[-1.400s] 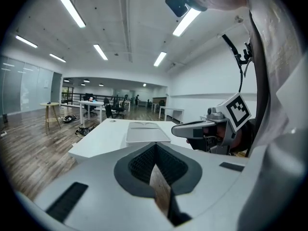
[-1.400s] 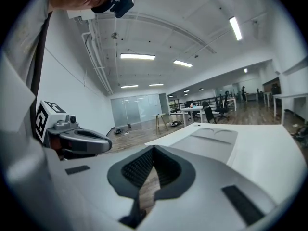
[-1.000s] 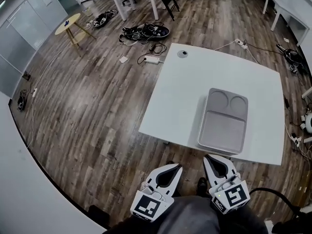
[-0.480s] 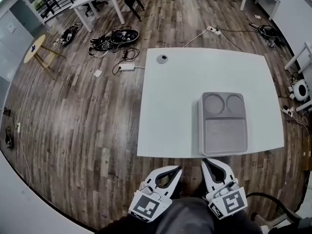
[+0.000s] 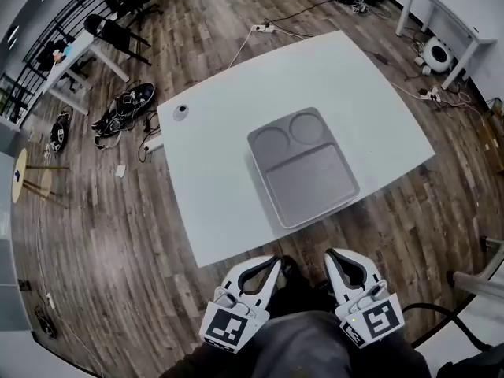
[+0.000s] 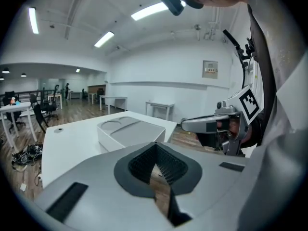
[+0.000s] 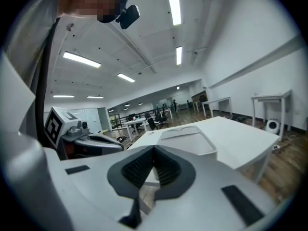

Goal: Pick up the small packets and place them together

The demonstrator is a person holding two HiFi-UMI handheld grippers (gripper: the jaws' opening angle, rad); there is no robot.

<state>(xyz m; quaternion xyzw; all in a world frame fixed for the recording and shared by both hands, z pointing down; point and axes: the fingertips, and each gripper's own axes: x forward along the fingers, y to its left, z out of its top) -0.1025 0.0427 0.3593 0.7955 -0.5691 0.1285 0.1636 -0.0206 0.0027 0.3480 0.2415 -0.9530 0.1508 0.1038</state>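
The table [image 5: 228,203] has a smooth white top with a matt, laminate-like finish. On it, the tray [image 5: 309,181] looks like moulded grey plastic, smooth and dull, with barely any sheen. The floor [image 5: 94,235] is wood-look plank in mixed browns, with visible grain and a low satin shine. The left gripper [image 5: 269,263] and right gripper [image 5: 337,257] have shells of smooth, pale-grey matt plastic. Their pads [image 6: 168,165] are darker, rubbery-looking and finely ribbed. Each marker cube [image 5: 230,331] carries flat black-and-white print. The person's trousers [image 5: 303,353] are grey woven cloth, soft and unshiny
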